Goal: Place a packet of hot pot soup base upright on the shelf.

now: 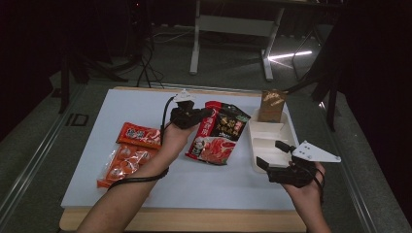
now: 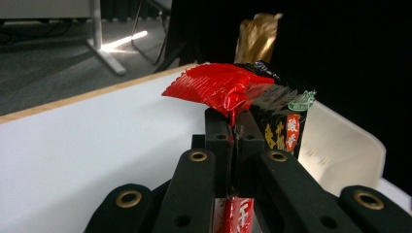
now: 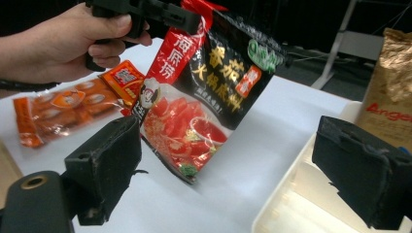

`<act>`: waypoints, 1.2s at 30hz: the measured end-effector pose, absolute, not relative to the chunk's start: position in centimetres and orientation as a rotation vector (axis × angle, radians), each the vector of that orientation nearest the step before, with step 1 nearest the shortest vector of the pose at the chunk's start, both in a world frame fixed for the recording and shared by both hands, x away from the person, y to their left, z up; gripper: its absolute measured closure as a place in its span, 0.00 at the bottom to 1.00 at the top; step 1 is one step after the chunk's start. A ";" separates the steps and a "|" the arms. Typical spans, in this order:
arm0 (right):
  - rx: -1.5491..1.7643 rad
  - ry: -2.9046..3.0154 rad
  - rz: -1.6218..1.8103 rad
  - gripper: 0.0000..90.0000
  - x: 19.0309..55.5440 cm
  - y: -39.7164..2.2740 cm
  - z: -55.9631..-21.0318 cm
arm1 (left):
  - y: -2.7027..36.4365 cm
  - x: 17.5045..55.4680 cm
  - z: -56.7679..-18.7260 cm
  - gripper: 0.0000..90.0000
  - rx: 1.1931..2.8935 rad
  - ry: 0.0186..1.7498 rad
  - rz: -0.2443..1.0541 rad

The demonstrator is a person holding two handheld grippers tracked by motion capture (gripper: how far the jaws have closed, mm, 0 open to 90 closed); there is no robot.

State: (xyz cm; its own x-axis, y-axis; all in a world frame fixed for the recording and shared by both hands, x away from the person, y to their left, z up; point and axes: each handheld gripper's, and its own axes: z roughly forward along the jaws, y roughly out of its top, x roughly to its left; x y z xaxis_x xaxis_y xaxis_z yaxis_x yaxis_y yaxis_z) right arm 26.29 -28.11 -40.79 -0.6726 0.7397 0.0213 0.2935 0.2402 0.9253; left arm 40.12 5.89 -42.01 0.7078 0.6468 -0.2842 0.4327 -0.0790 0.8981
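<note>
Near the counter's front right corner the right tool (image 1: 270, 154) hovers with jaws spread and empty over the white tray (image 1: 286, 127), while toward the counter's middle the left tool (image 1: 200, 115) clamps the top edge of the red-and-black sauce pouch (image 1: 218, 132), its lower end near the counter.

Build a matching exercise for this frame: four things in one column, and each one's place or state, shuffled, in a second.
Things:
1. red-and-black sauce pouch
2. brown paper bag
3. orange snack packet
4. right gripper

Places or states:
A. flat on the table's left side
B. jaws open over the white tray
C. pinched at its top edge by the left gripper
D. upright at the tray's far end

Pairs: 1-C, 2-D, 3-A, 4-B
</note>
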 end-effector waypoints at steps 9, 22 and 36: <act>0.946 2.096 1.418 0.15 27.1 -27.6 -39.8 | 6.9 38.6 -40.9 0.98 1.645 0.787 0.215; 0.981 2.100 1.463 0.24 29.3 -26.8 -38.8 | 7.6 37.2 -41.3 0.98 1.578 0.716 0.163; 0.992 2.129 1.531 0.34 29.7 -25.8 -38.3 | 7.1 35.8 -41.6 0.98 1.486 0.612 0.067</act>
State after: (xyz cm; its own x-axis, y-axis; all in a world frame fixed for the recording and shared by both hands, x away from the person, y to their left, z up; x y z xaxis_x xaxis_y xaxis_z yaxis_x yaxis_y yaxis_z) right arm 29.75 -25.80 -38.27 -0.7003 0.7031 0.1236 0.3411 0.1775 0.9231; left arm 35.83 7.10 -41.62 0.8479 0.4067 -0.3401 0.3231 0.1122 0.9397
